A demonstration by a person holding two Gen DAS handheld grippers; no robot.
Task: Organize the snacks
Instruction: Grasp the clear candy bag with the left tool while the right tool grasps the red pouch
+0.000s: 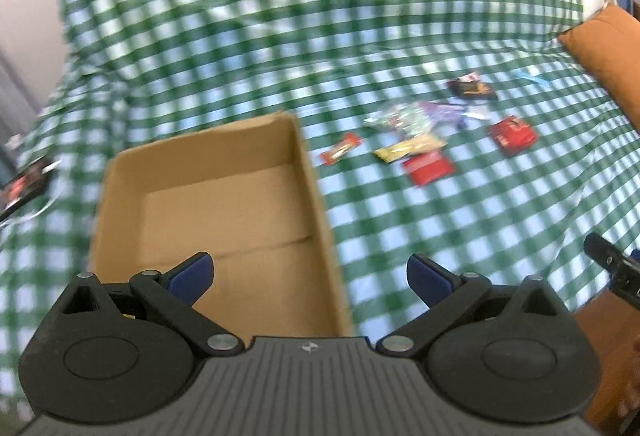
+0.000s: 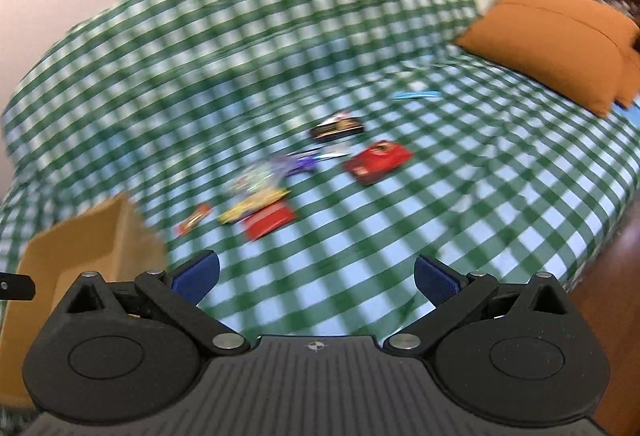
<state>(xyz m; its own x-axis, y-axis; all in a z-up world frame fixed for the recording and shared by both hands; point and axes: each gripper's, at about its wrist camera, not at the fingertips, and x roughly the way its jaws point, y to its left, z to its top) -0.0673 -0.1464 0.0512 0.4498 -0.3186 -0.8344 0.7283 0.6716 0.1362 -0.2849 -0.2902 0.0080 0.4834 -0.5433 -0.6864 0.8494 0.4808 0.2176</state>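
Several snack packets lie scattered on a green checked bedspread: a red packet (image 1: 429, 167) (image 2: 269, 220), another red one (image 1: 513, 135) (image 2: 377, 160), a yellow one (image 1: 408, 147) (image 2: 252, 209), a small red bar (image 1: 341, 148) (image 2: 195, 219), a black one (image 1: 471, 87) (image 2: 337, 128) and a clear shiny bag (image 1: 394, 115) (image 2: 260, 173). An open, empty cardboard box (image 1: 224, 195) (image 2: 84, 252) sits left of them. My left gripper (image 1: 310, 278) is open and empty, above the box's near right edge. My right gripper (image 2: 316, 282) is open and empty, short of the snacks.
An orange pillow (image 2: 548, 35) (image 1: 608, 51) lies at the right. A blue strip (image 2: 416, 94) lies beyond the snacks. A dark packet (image 1: 26, 183) lies far left. The bed's right edge drops to a brown floor (image 2: 608, 276). The other gripper shows at the frame edge (image 1: 612, 268).
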